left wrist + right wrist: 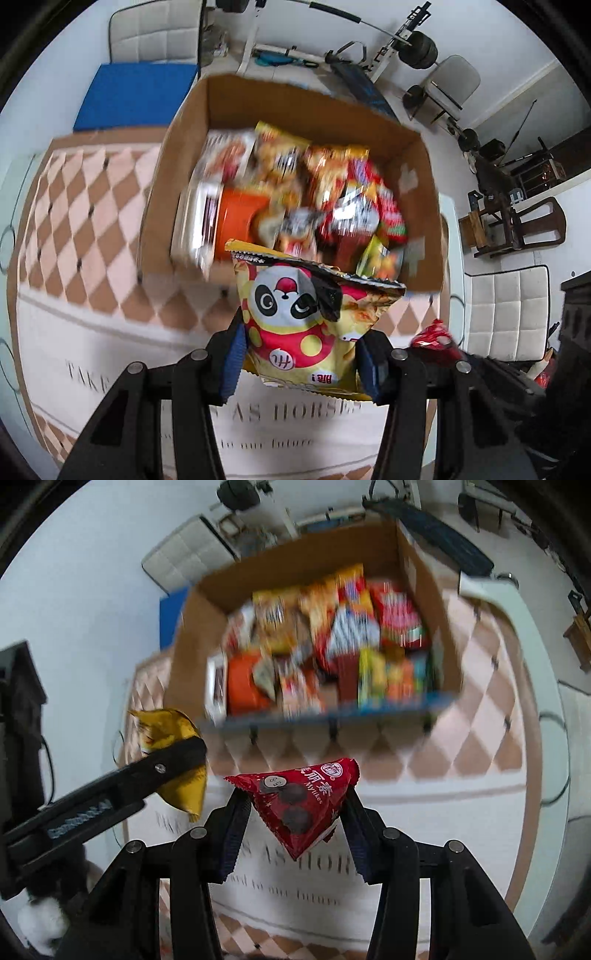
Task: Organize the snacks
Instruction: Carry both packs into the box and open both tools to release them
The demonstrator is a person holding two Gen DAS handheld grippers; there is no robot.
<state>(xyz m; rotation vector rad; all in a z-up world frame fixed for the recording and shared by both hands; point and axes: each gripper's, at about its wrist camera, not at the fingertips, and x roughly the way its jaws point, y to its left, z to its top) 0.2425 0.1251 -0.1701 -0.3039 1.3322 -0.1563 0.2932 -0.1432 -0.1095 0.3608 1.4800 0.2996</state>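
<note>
My left gripper (300, 354) is shut on a yellow panda snack bag (303, 314), held above the table just short of the cardboard box (177, 177). My right gripper (295, 819) is shut on a red triangular Mylikes packet (299, 805), also held in front of the box (192, 635). The box holds several blurred snack packs (314, 192), also seen in the right wrist view (325, 646). In the right wrist view the left gripper (177, 760) with the yellow bag (177, 771) is at the left. The red packet (434, 334) shows at the right in the left wrist view.
The box stands on a checkered cloth (81, 229) with printed text, on a round white table (546, 738). A blue mat (136, 94), white padded chairs (506, 314) and gym equipment (413, 44) stand beyond the table.
</note>
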